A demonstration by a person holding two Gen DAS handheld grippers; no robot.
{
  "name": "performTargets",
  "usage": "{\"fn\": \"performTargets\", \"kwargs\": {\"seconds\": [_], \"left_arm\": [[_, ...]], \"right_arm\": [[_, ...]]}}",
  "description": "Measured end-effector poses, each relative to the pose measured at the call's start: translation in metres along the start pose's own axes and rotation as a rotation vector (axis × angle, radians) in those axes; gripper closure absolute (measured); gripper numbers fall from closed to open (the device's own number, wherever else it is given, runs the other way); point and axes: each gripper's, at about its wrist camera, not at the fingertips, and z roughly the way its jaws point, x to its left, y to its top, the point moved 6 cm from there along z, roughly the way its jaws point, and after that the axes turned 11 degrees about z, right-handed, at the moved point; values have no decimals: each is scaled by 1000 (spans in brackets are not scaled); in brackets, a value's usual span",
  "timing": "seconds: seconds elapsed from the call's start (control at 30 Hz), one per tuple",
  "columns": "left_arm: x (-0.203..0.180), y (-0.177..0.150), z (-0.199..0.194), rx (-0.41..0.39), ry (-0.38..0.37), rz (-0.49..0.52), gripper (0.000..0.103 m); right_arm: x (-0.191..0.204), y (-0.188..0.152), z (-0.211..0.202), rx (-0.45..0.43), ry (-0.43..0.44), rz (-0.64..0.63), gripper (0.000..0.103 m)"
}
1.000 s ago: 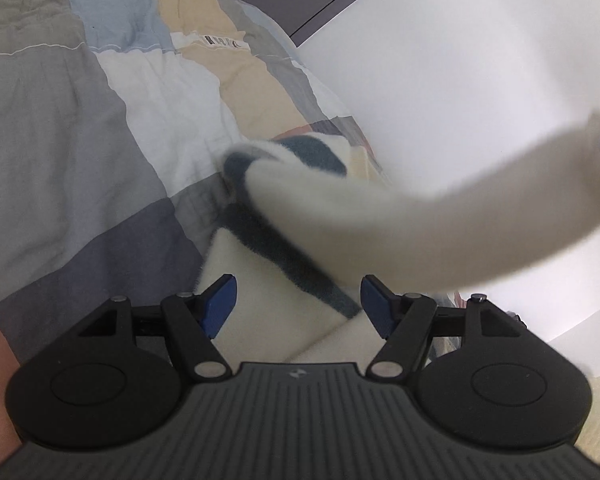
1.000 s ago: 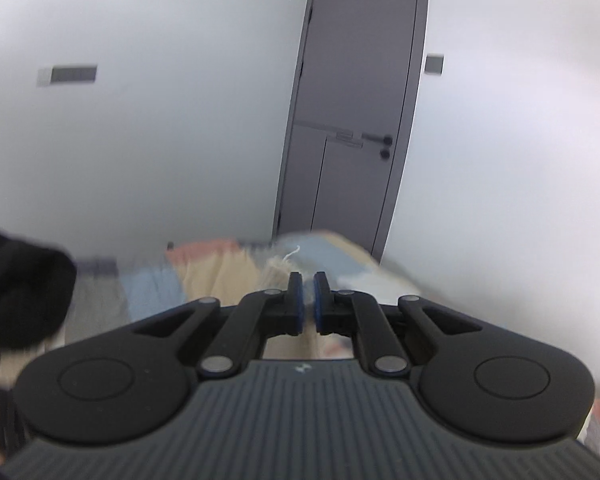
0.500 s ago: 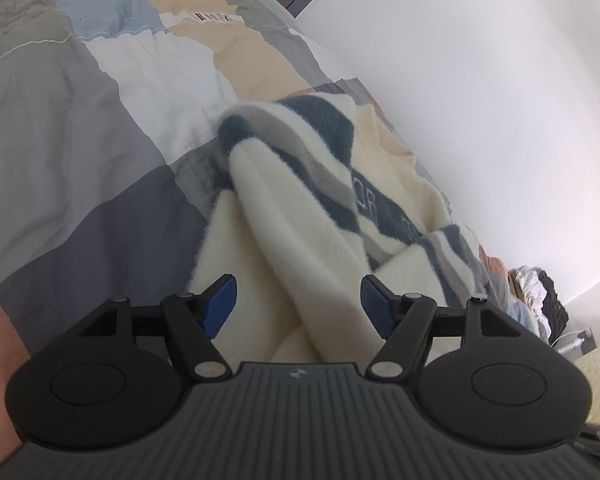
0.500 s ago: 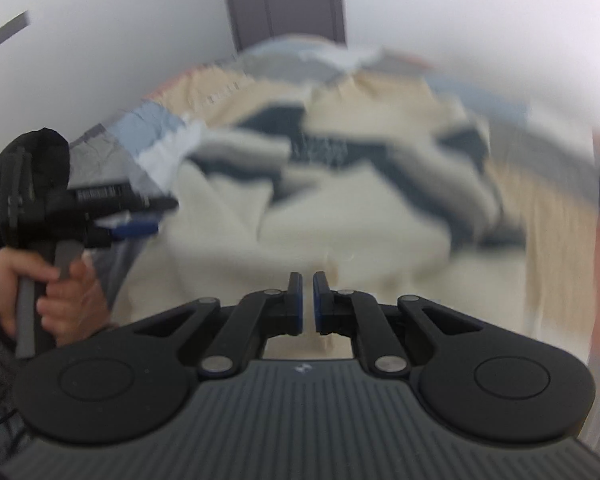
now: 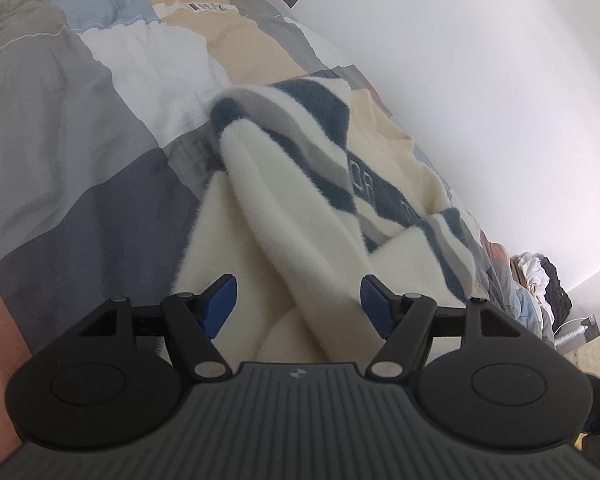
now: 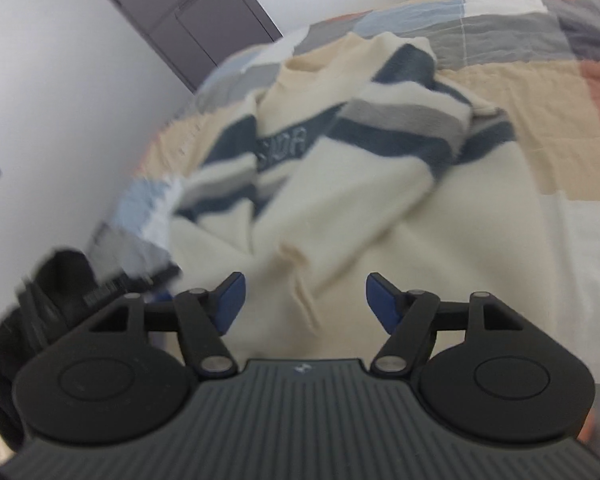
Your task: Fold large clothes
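The right claw (image 6: 302, 298) has just spread its jaws from fully shut, and nothing sits between its pads; the cream sweater (image 6: 340, 208) with navy and grey stripes lies just ahead of and below it on the patchwork bed cover (image 6: 560, 92). A second ago this claw faced the door and wall; now it looks down on the garment, so it seems to have laid a sleeve (image 6: 380, 160) across the chest and let go. By that reading the sleeve fold on this side is done.

The left claw (image 5: 298, 304) is as wide open as it was a second ago and grips nothing, though a folded sleeve (image 5: 292, 208) runs from the far shoulder back between its blue pads without visibly touching them. The sweater (image 5: 380, 168) spreads ahead and to its right over the bed cover (image 5: 80, 140).

The sweater's hem is hidden beneath both claw bodies. The right view is blurred, so the chest lettering reads only in part. A dark shape at its lower left is probably the other hand's device, but I cannot tell.
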Motion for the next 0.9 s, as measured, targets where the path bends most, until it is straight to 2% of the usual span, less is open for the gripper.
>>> {"fn": "performTargets", "kwargs": {"seconds": [0.17, 0.37, 0.47, 0.67, 0.77, 0.9], "left_arm": [[4, 0, 2, 9, -5, -13, 30], [5, 1, 5, 20, 0, -7, 30], [6, 1, 7, 24, 6, -11, 30], [8, 2, 6, 21, 17, -16, 30], [8, 1, 4, 21, 22, -20, 30], [8, 1, 0, 16, 30, -23, 30]], "right_arm": [[0, 27, 11, -81, 35, 75, 33], [-10, 43, 49, -81, -66, 22, 33], [-15, 39, 67, -1, -63, 5, 36], [23, 1, 58, 156, 128, -149, 39], [44, -24, 47, 207, 146, -272, 39], [61, -59, 35, 272, 128, -404, 39]]}}
